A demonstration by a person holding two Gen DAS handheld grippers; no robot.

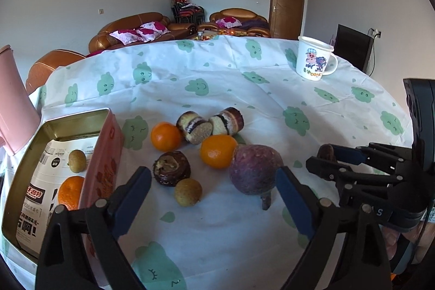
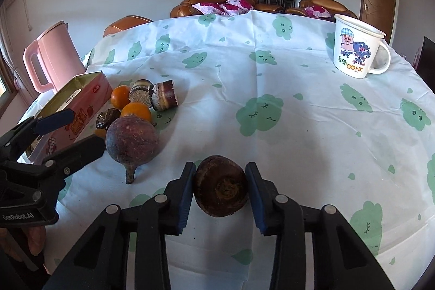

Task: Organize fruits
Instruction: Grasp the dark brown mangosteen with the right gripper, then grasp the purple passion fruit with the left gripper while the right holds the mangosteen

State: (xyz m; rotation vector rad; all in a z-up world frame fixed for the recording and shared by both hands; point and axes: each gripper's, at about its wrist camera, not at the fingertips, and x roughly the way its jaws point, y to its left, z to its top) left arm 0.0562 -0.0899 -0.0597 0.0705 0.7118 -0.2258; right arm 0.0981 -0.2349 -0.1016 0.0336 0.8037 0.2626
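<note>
My right gripper is shut on a dark brown water chestnut, held just above the cloth. My left gripper is open, its fingers on either side of a small tan longan and close to a purple round radish, which also shows in the right wrist view. Two oranges, another dark water chestnut and two sugarcane pieces lie beyond. A pink tin box at left holds an orange and a longan.
A white cartoon mug stands at the far right of the table. A pink kettle stands at the left beyond the box. The round table has a white cloth with green prints. Sofas stand behind.
</note>
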